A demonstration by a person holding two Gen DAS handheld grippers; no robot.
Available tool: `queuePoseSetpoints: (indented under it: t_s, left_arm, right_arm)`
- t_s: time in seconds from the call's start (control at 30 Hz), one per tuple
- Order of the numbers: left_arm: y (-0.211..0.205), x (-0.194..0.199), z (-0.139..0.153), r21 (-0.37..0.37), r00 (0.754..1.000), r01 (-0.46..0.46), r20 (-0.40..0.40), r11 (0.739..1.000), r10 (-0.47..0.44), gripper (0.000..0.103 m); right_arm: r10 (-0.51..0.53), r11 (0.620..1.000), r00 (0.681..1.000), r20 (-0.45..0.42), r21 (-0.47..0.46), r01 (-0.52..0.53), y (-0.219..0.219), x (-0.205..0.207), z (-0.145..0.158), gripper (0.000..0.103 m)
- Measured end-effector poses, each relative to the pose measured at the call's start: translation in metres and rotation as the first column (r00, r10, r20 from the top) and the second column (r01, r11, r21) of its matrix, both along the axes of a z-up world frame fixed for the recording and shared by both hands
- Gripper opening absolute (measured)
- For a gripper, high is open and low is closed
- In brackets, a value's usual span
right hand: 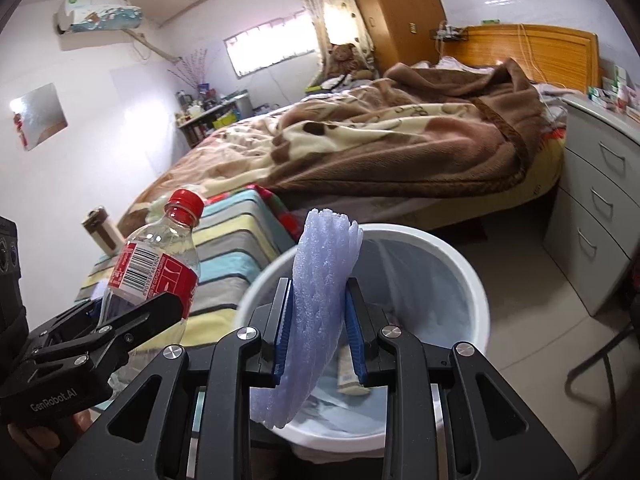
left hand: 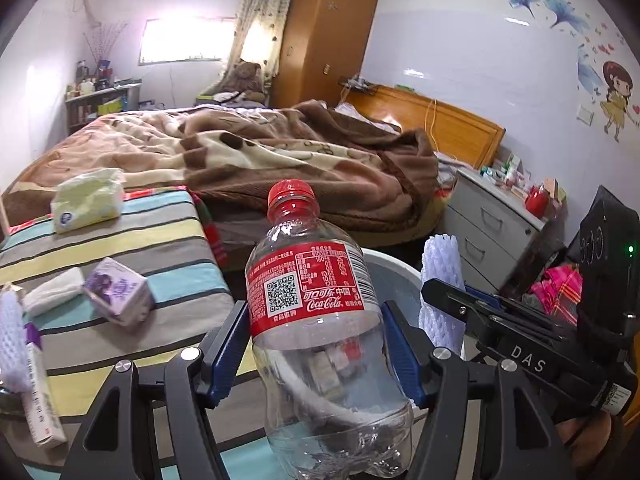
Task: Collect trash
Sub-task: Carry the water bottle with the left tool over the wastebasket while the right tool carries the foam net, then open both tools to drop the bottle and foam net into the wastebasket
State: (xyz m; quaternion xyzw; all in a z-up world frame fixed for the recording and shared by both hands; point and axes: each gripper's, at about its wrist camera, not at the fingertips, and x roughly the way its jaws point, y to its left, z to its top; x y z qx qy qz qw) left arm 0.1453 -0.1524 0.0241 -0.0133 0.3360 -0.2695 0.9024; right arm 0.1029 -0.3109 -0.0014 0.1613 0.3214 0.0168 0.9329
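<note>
My left gripper (left hand: 316,344) is shut on an empty Coca-Cola bottle (left hand: 316,320) with a red cap, held upright beside the striped table; it also shows in the right wrist view (right hand: 156,268). My right gripper (right hand: 318,328) is shut on a pale purple foam fruit net (right hand: 320,292), held over the rim of a white trash bin (right hand: 476,280). The bin holds some trash, including a small tube. In the left wrist view the foam net (left hand: 440,280) and the bin's rim (left hand: 392,260) sit right of the bottle.
On the striped tablecloth (left hand: 120,240) lie a green tissue pack (left hand: 88,200), a purple carton (left hand: 120,296), a white tissue (left hand: 52,292), another foam net (left hand: 12,344) and a flat box (left hand: 44,408). A bed (left hand: 260,152) lies behind, grey drawers (right hand: 600,208) to the right.
</note>
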Motion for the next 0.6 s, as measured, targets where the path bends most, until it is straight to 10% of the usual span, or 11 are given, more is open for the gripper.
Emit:
queuePoseSetpoints:
  t_s: [0.6]
  left_arm:
    - [-0.042,0.020,-0.029,0.044,0.997,0.069,-0.048,0.997,-0.067,0.066]
  right_arm:
    - [-0.061,0.998,0.990,-0.126,-0.027,0.058,-0.027,0.013,-0.030,0.031]
